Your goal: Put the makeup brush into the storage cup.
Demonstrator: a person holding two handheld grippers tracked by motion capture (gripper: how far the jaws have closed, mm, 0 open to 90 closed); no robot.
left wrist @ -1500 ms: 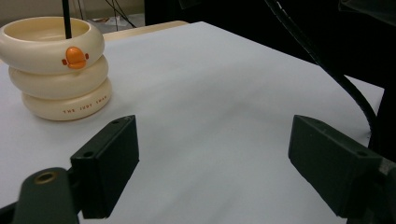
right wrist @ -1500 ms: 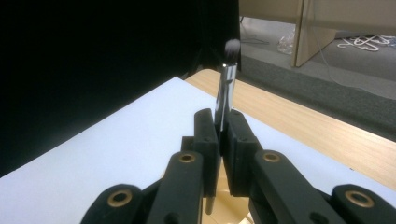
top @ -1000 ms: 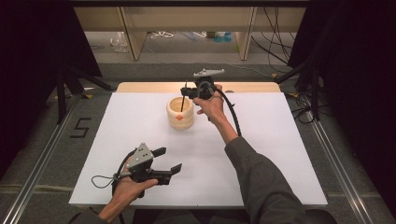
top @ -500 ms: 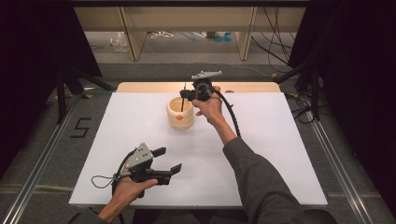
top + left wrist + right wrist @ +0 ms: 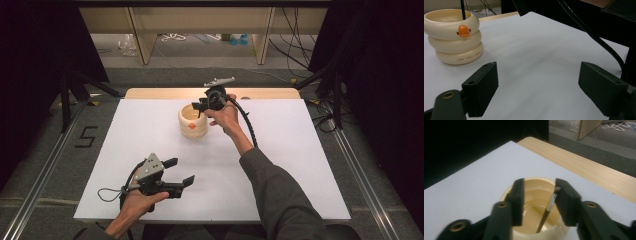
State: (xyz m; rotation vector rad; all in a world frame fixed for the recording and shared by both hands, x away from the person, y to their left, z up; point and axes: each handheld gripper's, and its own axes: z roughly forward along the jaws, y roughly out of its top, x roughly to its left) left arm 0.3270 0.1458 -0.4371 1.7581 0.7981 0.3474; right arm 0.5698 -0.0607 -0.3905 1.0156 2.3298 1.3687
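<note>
Left gripper (image 5: 175,172): low over the near-left of the white desk (image 5: 300,165), held in the person's left hand (image 5: 135,202), fingers spread wide, nothing between them.
Cream cup (image 5: 192,120): stands upright at the far middle of the desk, three stacked rings with an orange duck face (image 5: 464,30) on its side.
Thin dark stick (image 5: 546,213): leans inside the cup, its top against the inner face of one finger.
Right gripper (image 5: 200,106): right above the cup's rim, fingers just been opening, half apart, stick loose between them.
</note>
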